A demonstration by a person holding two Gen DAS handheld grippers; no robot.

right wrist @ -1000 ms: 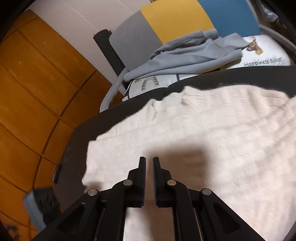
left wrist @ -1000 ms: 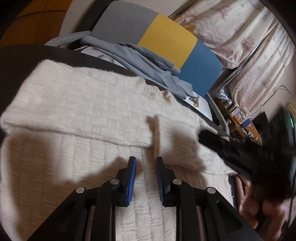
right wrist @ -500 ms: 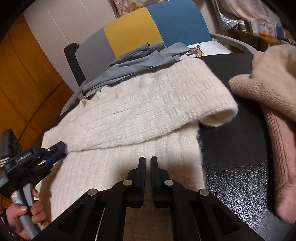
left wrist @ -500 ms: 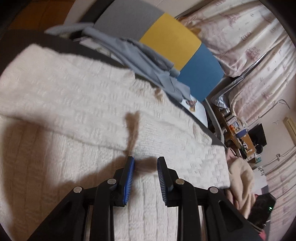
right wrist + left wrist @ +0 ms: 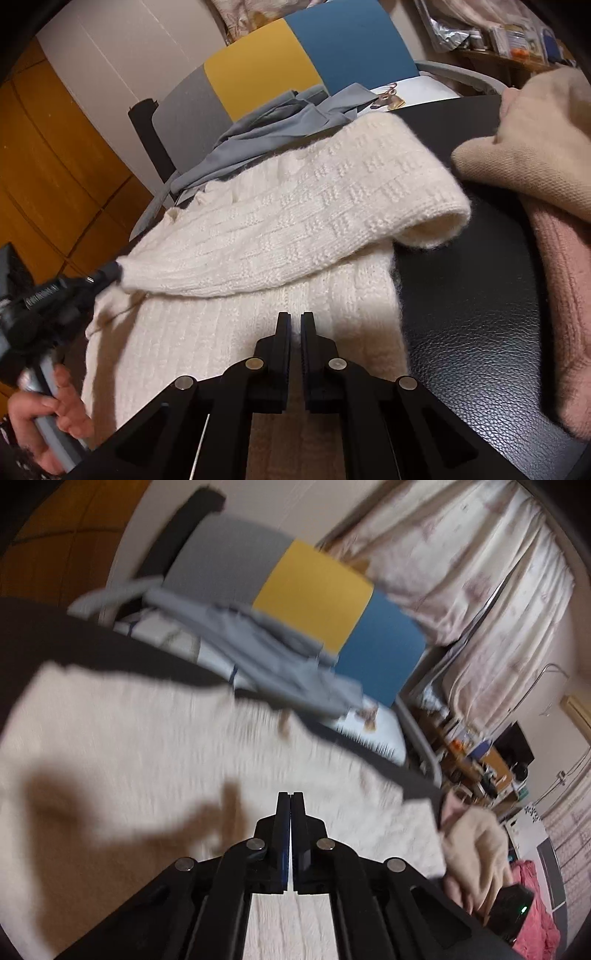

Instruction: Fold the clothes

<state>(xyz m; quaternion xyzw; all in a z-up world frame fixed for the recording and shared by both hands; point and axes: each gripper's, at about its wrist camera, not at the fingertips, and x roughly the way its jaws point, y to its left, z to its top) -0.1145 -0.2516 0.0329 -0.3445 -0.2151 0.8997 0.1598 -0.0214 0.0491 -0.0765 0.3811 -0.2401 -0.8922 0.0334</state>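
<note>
Two grippers work one white sweater spread on a black table. Right gripper, nearest at 6 o'clock, sits low over the sweater's lower panel, fingers nearly together with a thin gap; whether they nip knit, I cannot tell. Left gripper at 9 o'clock meets the tip of a sleeve laid across the body; its fingers are pressed together in its own blurred view, apparently on that tip. Judgement: partway, sleeve folded in, body fold left. Farther, at 2 o'clock, beige and pink clothes; at 12, a chair with grey cloth.
</note>
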